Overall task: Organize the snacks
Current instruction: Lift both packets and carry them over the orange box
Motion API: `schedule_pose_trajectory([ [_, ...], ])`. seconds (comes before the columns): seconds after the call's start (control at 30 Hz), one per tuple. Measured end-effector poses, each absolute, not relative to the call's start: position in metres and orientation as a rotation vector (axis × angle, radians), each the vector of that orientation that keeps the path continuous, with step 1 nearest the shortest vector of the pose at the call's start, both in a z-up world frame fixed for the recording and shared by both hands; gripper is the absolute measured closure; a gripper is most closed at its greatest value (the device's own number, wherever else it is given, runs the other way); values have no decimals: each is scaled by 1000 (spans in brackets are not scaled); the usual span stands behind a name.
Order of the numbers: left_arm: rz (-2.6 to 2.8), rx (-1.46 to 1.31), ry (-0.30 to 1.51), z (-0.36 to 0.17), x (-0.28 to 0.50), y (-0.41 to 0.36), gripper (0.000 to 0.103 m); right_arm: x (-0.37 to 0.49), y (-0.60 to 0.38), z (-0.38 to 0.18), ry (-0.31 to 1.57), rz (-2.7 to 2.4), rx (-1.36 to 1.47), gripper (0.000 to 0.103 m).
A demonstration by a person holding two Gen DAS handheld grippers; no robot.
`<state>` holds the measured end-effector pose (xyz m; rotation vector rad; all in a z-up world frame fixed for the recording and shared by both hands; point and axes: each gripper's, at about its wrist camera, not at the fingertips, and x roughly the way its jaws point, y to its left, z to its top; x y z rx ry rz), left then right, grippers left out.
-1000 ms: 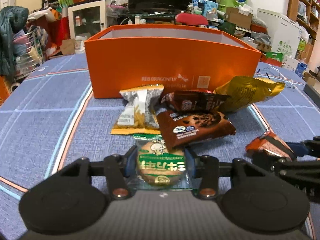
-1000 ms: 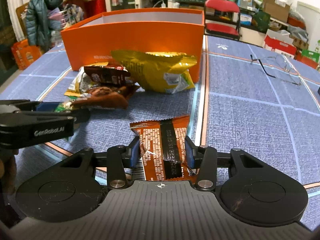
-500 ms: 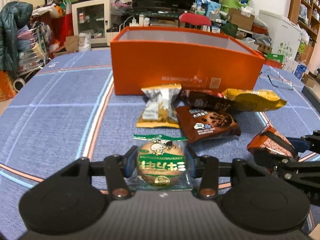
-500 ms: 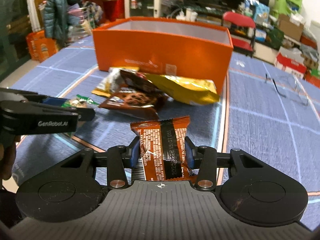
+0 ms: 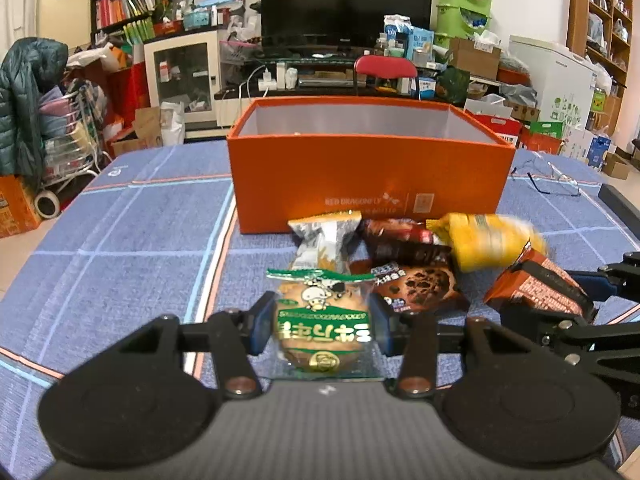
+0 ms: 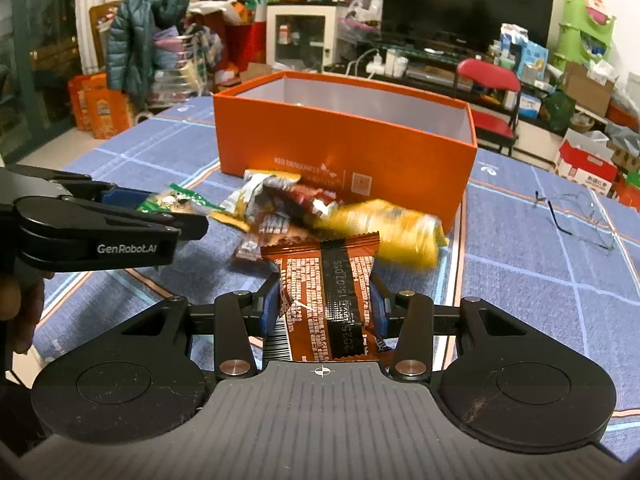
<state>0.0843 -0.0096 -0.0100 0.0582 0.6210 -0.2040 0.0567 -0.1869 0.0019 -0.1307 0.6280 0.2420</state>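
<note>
My left gripper (image 5: 323, 322) is shut on a round cookie in a green-labelled clear packet (image 5: 322, 320), held above the blue tablecloth. My right gripper (image 6: 325, 306) is shut on an orange-brown snack packet (image 6: 326, 292); it shows at the right of the left wrist view (image 5: 536, 286). The left gripper shows at the left of the right wrist view (image 6: 120, 220). An open orange box (image 5: 372, 168) stands behind, also in the right wrist view (image 6: 348, 148). In front of it lie a silver-yellow packet (image 5: 324, 240), a chocolate cookie packet (image 5: 416, 286), a dark red packet (image 5: 400, 236) and a yellow bag (image 5: 484, 240).
A pair of glasses (image 6: 576, 216) lies on the cloth right of the box. The table (image 5: 120, 240) carries a blue cloth with pale and orange lines. A red chair (image 5: 386, 70), shelves, a TV and clutter fill the room behind.
Both grippers have risen and drawn back with their packets, so the box's inside now shows. The yellow bag looks blurred, as if moving.
</note>
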Motion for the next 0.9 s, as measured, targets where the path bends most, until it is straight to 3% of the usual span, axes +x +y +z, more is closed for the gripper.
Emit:
schedule_pose_trajectory([
  [0.57, -215, 50, 494, 29, 82, -5, 56, 59, -203, 45, 487, 153, -119, 75],
  [0.9, -197, 65, 414, 65, 137, -11, 56, 112, -228, 90, 397, 92, -40, 74],
])
